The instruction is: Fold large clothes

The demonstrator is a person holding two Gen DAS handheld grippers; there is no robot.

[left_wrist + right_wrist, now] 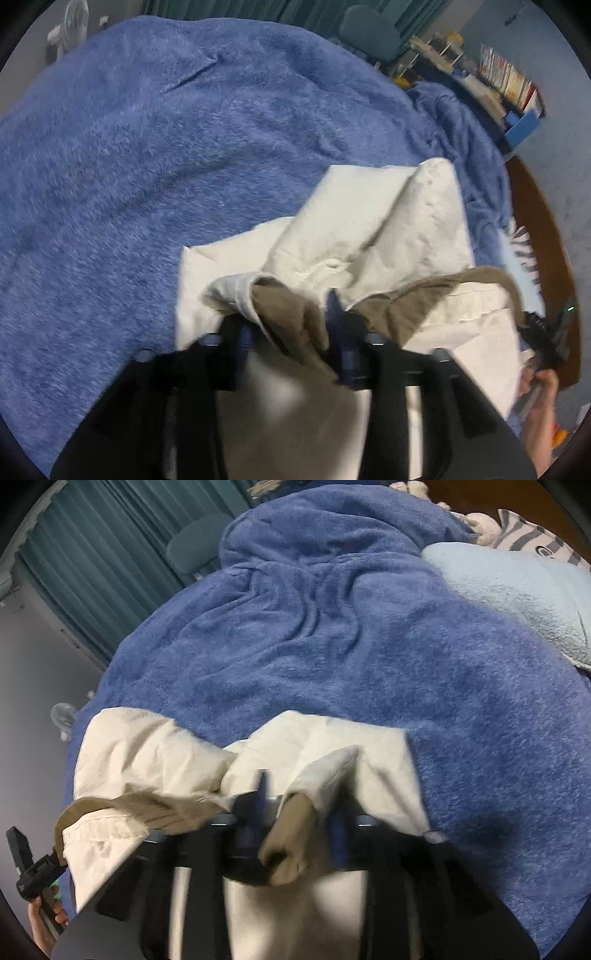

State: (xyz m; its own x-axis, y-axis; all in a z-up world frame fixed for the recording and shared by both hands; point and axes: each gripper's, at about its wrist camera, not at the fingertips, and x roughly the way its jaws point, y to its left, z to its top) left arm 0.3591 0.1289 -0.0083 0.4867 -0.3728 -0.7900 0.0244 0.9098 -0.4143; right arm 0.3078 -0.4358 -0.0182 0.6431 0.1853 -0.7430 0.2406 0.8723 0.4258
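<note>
We saw the left gripper (291,332) with its jaws closed on a bunched fold of the jacket (369,229), the tan lining pinched between the blue fingertips (338,314). The jaws stood only partly apart, kept from meeting by the cloth wadded between them. In the right wrist view the right gripper (299,812) likewise had its jaws clamped on a cuff-like end of the jacket (147,753), tan cloth spilling back over the gripper body below the fingertips (261,794). Both views were blurred near the jaws, so we could not tell just how deep the cloth sat in either grip.

The jacket was cream outside and tan inside. It lay crumpled on the blue blanket (166,147), at the blanket's near edge, with one cream panel spread flat on the blanket beyond the left gripper and the collar edge lifted between the two grippers. In the left wrist view the right gripper (546,332) showed at the jacket's right edge, a hand (543,406) on its handle.

Beyond the blanket's far right corner we saw a blue box (517,118) holding upright books. In the right wrist view a pale blue pillow (517,598) lay on the blanket's far right side, a striped soft toy (532,535) just behind it.
</note>
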